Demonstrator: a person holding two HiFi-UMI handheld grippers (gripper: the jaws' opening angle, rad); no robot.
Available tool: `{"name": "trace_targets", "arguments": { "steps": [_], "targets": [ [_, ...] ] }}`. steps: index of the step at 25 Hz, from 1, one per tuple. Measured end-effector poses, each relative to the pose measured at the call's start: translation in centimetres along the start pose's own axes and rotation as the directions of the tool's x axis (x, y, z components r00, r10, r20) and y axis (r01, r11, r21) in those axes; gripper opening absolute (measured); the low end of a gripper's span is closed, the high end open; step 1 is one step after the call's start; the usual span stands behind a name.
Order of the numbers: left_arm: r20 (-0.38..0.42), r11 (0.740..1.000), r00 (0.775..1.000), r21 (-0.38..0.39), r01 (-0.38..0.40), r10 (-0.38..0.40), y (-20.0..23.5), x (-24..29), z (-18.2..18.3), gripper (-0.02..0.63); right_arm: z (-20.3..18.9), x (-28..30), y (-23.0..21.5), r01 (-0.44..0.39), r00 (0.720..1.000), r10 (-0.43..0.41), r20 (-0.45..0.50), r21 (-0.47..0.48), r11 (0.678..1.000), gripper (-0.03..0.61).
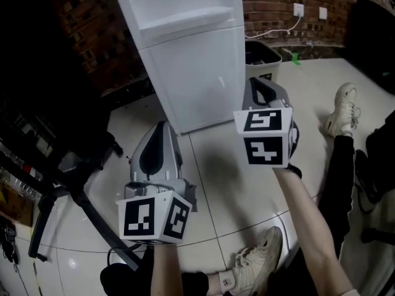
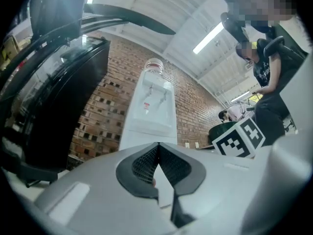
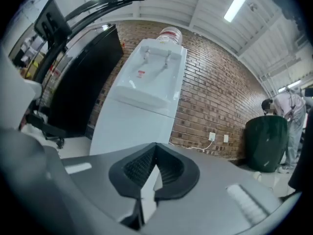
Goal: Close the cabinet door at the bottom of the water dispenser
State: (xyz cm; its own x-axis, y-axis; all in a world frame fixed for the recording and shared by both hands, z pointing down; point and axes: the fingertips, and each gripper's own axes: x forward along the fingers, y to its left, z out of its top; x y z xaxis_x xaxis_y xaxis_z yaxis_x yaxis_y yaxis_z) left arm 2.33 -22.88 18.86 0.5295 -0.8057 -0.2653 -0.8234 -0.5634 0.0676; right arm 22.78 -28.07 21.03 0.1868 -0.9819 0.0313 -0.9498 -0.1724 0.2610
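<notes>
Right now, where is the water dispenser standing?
In the head view the white water dispenser stands at top centre, backed by the brick wall, with a dark bin beside it on the right.

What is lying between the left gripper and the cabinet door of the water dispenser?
Nothing. In the head view, only bare tiled floor separates the left gripper from the cabinet door of the water dispenser.

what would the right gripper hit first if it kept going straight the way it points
Probably the lower front of the water dispenser, near its right edge; nothing shows between it and the right gripper.
</notes>
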Motion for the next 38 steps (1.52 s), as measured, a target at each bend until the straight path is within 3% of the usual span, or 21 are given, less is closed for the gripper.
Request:
{"name": "trace_targets", "arguments": {
  "steps": [3,7,13,18,22,26,29,38],
  "targets": [
    [-0.003,0.996,0.999,-0.084,-0.033,0.033,-0.3,-1.4,2.0,0.015,2.1,-3.7,-0.1,-0.039,0.999,0.039,0.003,0.091,0.995,0.002],
    [0.008,0.986,0.999,-0.161,-0.047,0.049,-0.5,-3.7,4.1,0.014,5.6,-9.0,-0.3,-0.048,0.996,0.038,0.083,0.111,0.993,0.002],
    [-0.125,0.989,0.987,-0.094,-0.110,0.098,-2.1,-8.3,1.2,0.014,5.2,-18.0,0.1,-0.075,0.985,0.050,0.166,0.149,0.986,0.002],
    [-0.134,0.994,0.985,0.014,-0.111,0.112,-4.2,-12.1,-1.2,0.015,1.2,-22.6,1.5,-0.145,0.974,0.088,0.211,0.274,0.951,0.002],
    [-0.102,0.996,0.991,0.007,-0.087,0.087,-5.8,-13.8,-1.7,0.015,0.0,-24.3,4.3,-0.192,0.961,0.138,0.241,0.220,0.956,0.002],
    [-0.128,0.997,0.989,0.014,-0.077,0.078,-6.3,-13.4,-2.3,0.015,-0.1,-24.6,6.6,-0.221,0.958,0.185,0.221,0.147,0.964,0.002],
    [-0.131,0.996,0.988,0.003,-0.087,0.087,-5.9,-13.3,-2.4,0.015,-0.6,-24.7,7.5,-0.256,0.953,0.222,0.206,0.155,0.954,0.002],
    [-0.149,0.996,0.985,-0.005,-0.090,0.088,-5.5,-13.7,-3.2,0.015,-1.4,-24.7,6.9,-0.248,0.956,0.210,0.205,0.180,0.952,0.002]
  ]
}}
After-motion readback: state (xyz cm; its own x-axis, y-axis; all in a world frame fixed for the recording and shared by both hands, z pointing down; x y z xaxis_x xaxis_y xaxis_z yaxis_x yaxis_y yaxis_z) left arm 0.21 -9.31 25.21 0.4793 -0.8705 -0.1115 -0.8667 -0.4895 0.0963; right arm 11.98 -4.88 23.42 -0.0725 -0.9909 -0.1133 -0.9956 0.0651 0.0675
